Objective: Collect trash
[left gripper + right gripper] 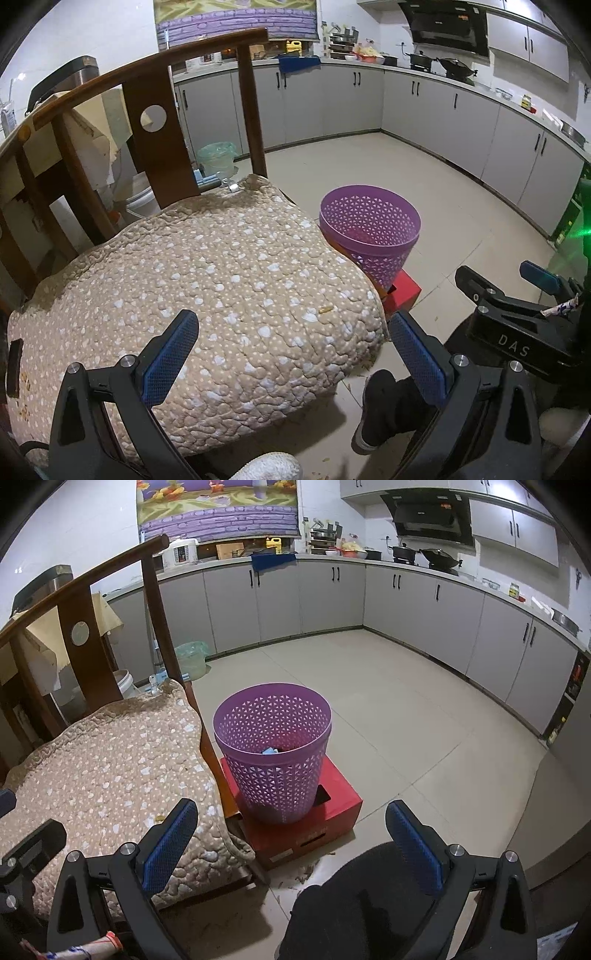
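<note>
A purple mesh trash basket (pixel 275 753) stands on a red box (pixel 338 808) beside a wooden chair; it also shows in the left wrist view (pixel 371 229). Some trash, a blue scrap (pixel 269 750), lies inside it. A small tan scrap (pixel 325 309) lies on the chair's beige dotted cushion (pixel 207 295). My left gripper (pixel 293 354) is open and empty above the cushion's front edge. My right gripper (pixel 291 843) is open and empty, in front of the basket, above the floor. The right gripper body (pixel 517 325) shows at the right of the left wrist view.
The wooden chair back (pixel 155 122) rises behind the cushion. Grey kitchen cabinets (pixel 424 602) line the far and right walls. A person's dark shoe (pixel 384 410) and knee (pixel 354 904) are close below the grippers. Crumbs lie on the tiled floor (pixel 406 716) near the box.
</note>
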Motion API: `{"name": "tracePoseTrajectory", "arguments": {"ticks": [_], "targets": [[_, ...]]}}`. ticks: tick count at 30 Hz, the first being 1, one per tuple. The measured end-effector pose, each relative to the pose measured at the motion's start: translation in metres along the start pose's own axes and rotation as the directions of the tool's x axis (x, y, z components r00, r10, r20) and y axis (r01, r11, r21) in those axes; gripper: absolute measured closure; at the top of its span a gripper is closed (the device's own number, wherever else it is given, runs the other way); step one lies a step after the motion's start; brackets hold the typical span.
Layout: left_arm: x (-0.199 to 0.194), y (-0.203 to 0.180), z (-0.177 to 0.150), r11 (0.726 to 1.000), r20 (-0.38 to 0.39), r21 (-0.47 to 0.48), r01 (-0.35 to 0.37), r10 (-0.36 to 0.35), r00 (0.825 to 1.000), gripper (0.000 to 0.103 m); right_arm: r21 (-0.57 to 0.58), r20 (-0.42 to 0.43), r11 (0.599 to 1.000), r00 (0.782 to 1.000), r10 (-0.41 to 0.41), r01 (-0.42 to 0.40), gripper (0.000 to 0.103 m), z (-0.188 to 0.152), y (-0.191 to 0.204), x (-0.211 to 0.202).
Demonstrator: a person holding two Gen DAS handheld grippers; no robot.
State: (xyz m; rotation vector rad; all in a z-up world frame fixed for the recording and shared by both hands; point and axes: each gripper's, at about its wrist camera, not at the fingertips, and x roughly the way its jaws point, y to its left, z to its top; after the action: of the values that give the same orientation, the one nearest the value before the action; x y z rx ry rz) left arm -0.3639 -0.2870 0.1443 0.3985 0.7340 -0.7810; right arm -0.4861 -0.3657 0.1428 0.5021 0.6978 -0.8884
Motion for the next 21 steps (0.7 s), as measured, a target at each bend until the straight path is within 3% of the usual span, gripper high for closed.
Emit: {"name": "tracePoseTrajectory", "arguments": {"ticks": [21], "targets": [[0.006, -0.012, -0.006, 0.999, -0.052, 0.029, 0.031, -0.029, 0.998, 0.000, 0.024, -0.027, 1.000, 1.000, 0.007, -0.006, 0.000, -0.006, -0.010, 0.003]]}}
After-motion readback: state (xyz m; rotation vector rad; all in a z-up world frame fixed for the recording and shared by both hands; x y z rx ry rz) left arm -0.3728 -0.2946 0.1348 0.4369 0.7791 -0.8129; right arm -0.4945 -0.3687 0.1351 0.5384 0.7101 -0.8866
